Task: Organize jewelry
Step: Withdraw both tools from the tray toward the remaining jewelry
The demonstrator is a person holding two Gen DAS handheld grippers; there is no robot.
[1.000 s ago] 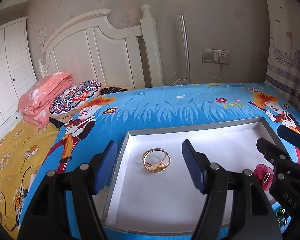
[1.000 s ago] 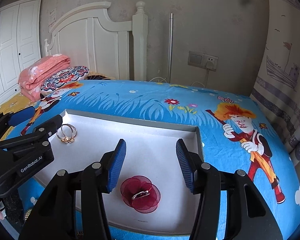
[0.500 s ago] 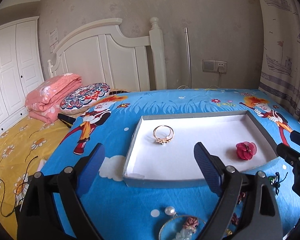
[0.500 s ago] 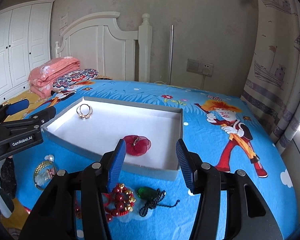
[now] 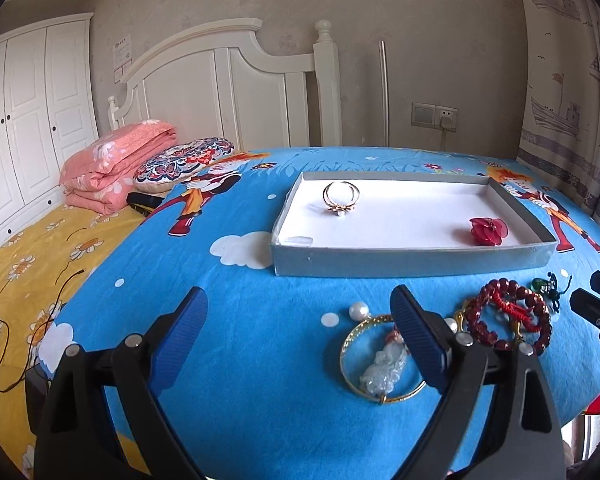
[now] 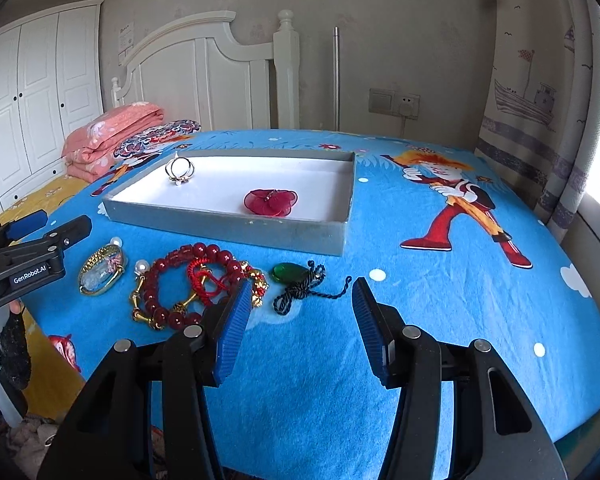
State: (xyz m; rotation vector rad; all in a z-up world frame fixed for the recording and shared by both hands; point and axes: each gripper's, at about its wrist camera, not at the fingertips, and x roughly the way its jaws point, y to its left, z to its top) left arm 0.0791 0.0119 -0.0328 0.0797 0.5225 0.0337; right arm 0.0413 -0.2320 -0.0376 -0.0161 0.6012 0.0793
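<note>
So both hand-held grippers are hanging over the near edge of the bed, and neither is gripping anything: the left hand-held gripper is spread wide, the right hand-held gripper is open a bit less. The gray tray sits on the blue cartoon bedspread with a gold ring at its far left and a red flower piece toward the right. In front of the tray lie a gold bangle with a pale charm, a red bead bracelet, a loose pearl and a green pendant on dark cord.
</note>
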